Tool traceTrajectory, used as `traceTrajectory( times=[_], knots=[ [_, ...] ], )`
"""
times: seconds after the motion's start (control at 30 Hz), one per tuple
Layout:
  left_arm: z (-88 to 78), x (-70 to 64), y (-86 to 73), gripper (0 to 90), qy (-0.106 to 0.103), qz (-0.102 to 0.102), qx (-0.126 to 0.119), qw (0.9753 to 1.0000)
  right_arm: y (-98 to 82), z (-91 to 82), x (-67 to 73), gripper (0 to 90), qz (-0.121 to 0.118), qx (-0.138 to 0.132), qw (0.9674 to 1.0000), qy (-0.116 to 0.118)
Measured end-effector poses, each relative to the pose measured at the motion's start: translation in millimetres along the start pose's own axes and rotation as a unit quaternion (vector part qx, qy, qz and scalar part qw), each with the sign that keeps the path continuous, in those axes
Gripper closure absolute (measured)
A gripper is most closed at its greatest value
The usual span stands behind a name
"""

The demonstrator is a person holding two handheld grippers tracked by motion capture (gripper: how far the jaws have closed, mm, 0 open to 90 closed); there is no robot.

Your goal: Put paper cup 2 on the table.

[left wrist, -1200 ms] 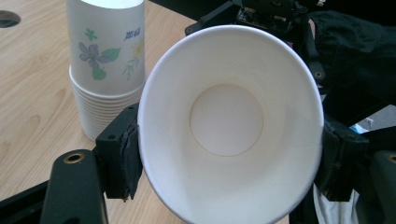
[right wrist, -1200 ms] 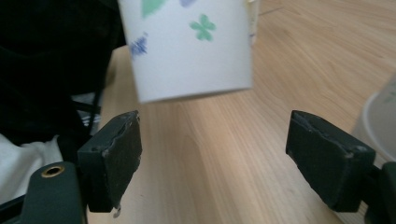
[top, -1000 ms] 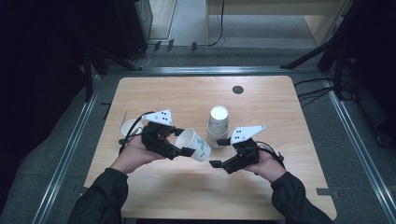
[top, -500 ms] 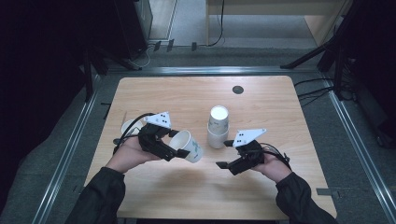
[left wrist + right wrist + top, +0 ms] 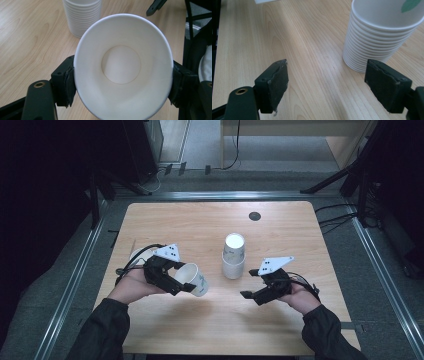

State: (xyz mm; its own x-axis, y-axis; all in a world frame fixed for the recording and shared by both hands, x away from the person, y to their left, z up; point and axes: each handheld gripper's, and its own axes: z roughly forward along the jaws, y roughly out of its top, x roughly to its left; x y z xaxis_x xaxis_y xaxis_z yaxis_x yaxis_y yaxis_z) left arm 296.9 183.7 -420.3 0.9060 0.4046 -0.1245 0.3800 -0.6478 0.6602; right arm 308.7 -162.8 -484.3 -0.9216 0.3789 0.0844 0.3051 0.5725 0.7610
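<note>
Since the earlier frames the left gripper [image 5: 181, 285] has pulled its cup away from the middle of the table toward the left, and the right gripper [image 5: 252, 292] has slid a bit lower and further right, so the two hands are now well apart.

Left side: the fingers [image 5: 62, 83] are clamped on a single white paper cup [image 5: 123, 66], one pad pressing each side of the rim so the mouth is squeezed into an oval. In the left gripper view you look straight down into it and it's empty, just the round white bottom. From the high view the cup [image 5: 192, 279] is tipped on its side, mouth facing back at the hand, held just above the light wooden table [image 5: 190, 225].

Right side: the fingers [image 5: 275, 83] are spread wide with nothing between them, only bare wood grain. They sit near the table, just beside the base of the stack.

That tall stack of nested white paper cups [image 5: 233, 256] stands upright in the middle of the table, between the two grippers. In the right gripper view the stack [image 5: 374, 37] shows lots of ribbed rims piled up, and the upper cup has a small green leaf mark [image 5: 409, 5] on its side. Top of the stack looks plain white from above; can't tell more.

A small dark round disc [image 5: 254, 216] sits in the table near its far edge. Something else white peeks out behind the left hand, too hidden to make out.
</note>
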Motion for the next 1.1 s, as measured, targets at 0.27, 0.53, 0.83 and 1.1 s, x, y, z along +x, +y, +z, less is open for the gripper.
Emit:
traceTrajectory(
  times=[0.27, 0.53, 0.83, 1.1],
  knots=[
    [-10.8, 5.8, -14.9, 24.3, 0.009, -0.013, 0.005, 0.9999, -2.3, -9.3, -7.4, 19.6, 0.001, -0.009, 0.9999, -0.011],
    [-26.2, 7.7, -31.9, 24.2, 0.023, -0.020, 0.014, 0.9994, -4.7, -18.0, -20.6, 19.6, 0.013, -0.014, 0.9995, -0.024],
    [-43.0, 10.9, -53.3, 24.2, 0.037, -0.032, 0.021, 0.9986, -3.1, -19.9, -30.6, 19.6, 0.019, -0.021, 0.9992, -0.028],
    [-53.7, 16.0, -72.2, 24.2, 0.056, -0.045, 0.044, 0.9964, -2.5, -18.5, -34.9, 19.6, 0.020, -0.016, 0.9992, -0.029]
  ],
)
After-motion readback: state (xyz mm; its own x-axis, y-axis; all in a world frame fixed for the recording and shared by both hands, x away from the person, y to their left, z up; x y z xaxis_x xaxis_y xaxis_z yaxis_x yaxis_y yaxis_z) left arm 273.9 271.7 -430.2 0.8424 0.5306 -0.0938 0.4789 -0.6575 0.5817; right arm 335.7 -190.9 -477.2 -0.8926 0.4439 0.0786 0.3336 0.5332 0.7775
